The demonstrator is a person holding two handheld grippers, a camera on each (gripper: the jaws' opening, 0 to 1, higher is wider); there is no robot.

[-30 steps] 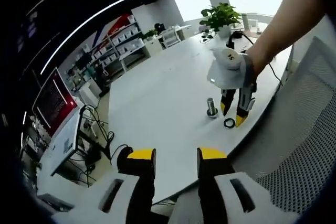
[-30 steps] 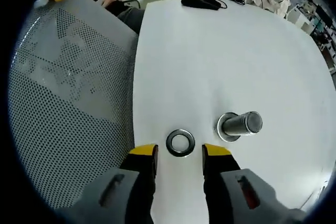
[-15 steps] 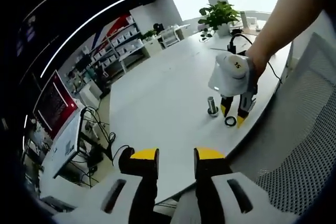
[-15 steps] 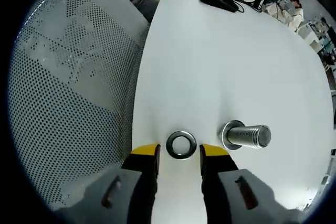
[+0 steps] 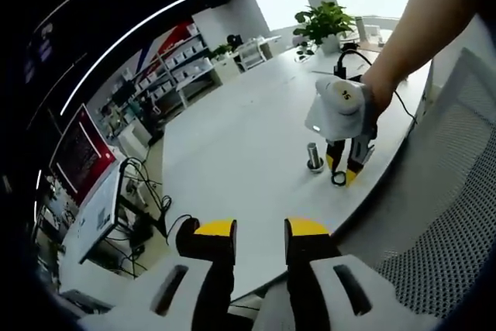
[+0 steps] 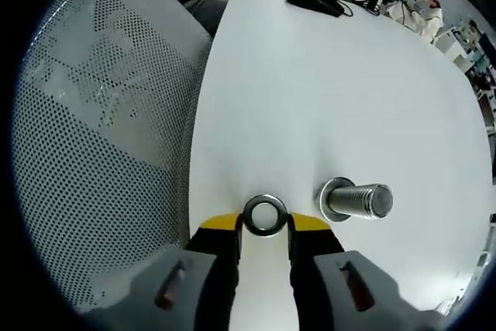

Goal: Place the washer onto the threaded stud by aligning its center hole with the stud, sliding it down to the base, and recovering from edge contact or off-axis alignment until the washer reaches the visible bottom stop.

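So my right gripper (image 6: 263, 224) has closed in a good bit compared to a second ago: the 2 yellow tips had clear table showing either side of the washer (image 6: 265, 215), and now they sit right at its rim, 1 on each side. Looks like contact, or as near as makes no difference, but I can't swear it's actually clamped yet since the washer is lying flat on the white table (image 6: 325, 91) and not lifted. My read is the pick is basically happening now, and the stud part hasn't started.

Washer itself: flat ring, hole facing straight up off the table, so no long axis to speak of, just a disc lying down. It sits near the table edge, with the mesh chair back (image 6: 101, 137) off to that side.

Just beside it, apart from it, is the threaded stud (image 6: 358, 200). It stands upright on its round base flange, long axis pointing up off the table; the fisheye just makes it look tipped over.

My left gripper (image 5: 260, 230) is hanging back, jaws a small gap apart, nothing in them. From there I can see the right gripper (image 5: 342, 175) down at the washer (image 5: 339, 179), with the stud (image 5: 314, 157) next to it. Further back there's a potted plant (image 5: 324, 22) at the far end.
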